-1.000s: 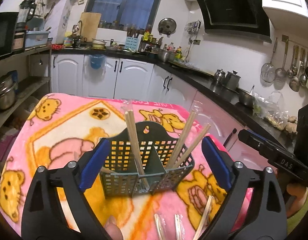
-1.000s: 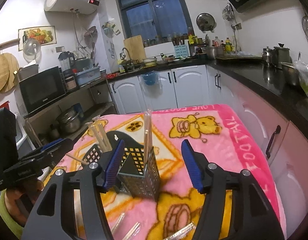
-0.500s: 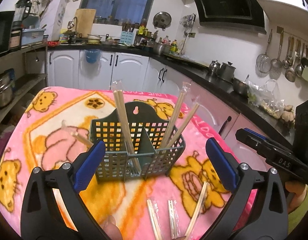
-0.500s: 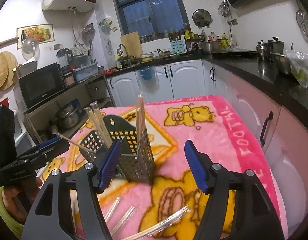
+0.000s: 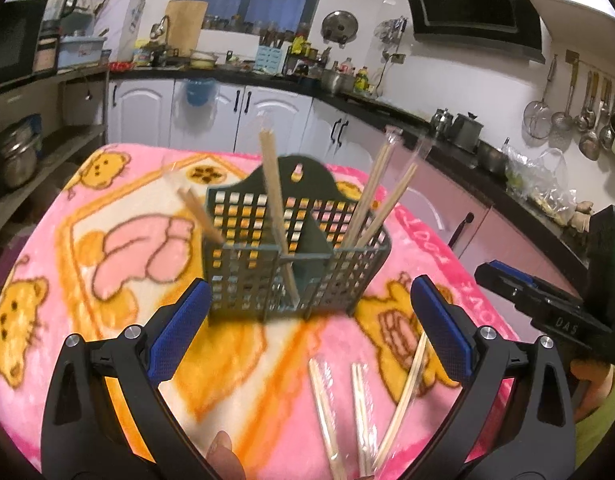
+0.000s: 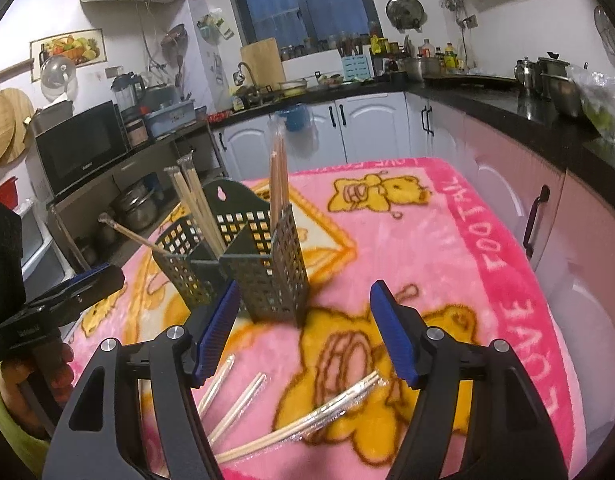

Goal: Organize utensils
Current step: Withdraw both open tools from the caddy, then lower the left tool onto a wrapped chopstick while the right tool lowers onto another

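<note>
caddy: dark perforated utensil holder, upright mid-blanket, several wrapped chopstick pairs already standing in its compartments, leaning outward
blanket: pink cartoon blanket covers the table, soft, fuzzy
loose pairs: three wrapped chopstick pairs lying flat on the blanket, near side of caddy, close to both tools
left gripper: jaws spread wide, nothing between the pads, hovering in front of caddy above the loose pairs
right gripper: jaws have just been opening, now apart, nothing held; longest pair lies just under and between the fingers
step: likely reaching down for the next loose pair
handling: very light, thin, stiff sticks; clear plastic sleeve looks slick, may slide in the pads; plush nap lets sticks sink, hard to get under
grasp spot: pinch across the pair near its middle, squarely, so it doesn't pivot or tip
risk: caddy is light plastic, a bump could topple it
</note>
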Demonstrator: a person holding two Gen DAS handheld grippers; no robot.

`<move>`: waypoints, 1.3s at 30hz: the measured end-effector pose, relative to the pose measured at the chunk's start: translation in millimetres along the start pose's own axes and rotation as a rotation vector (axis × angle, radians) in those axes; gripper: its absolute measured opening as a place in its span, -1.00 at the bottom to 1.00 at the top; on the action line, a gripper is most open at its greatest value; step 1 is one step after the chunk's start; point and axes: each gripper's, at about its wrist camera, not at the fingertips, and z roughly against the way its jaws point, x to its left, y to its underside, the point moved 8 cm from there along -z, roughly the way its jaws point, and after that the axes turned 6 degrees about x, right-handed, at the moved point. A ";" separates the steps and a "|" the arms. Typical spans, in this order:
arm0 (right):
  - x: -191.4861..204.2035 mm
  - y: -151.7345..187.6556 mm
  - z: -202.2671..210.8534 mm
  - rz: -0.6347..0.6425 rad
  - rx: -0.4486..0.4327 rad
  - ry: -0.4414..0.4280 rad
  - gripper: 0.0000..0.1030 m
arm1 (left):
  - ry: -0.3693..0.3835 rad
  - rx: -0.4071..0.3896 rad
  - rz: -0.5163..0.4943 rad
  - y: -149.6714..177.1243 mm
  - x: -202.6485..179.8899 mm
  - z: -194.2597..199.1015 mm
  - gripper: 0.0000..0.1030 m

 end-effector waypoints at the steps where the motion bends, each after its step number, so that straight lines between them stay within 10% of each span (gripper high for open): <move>1: 0.2 2.1 -2.0 0.000 0.007 -0.001 0.26 | -0.005 0.007 0.006 3.2 2.6 -0.5 0.79; 39: 57.1 92.6 -72.9 0.021 0.314 -0.141 -0.06 | -0.072 0.260 0.207 120.4 84.5 -4.9 0.79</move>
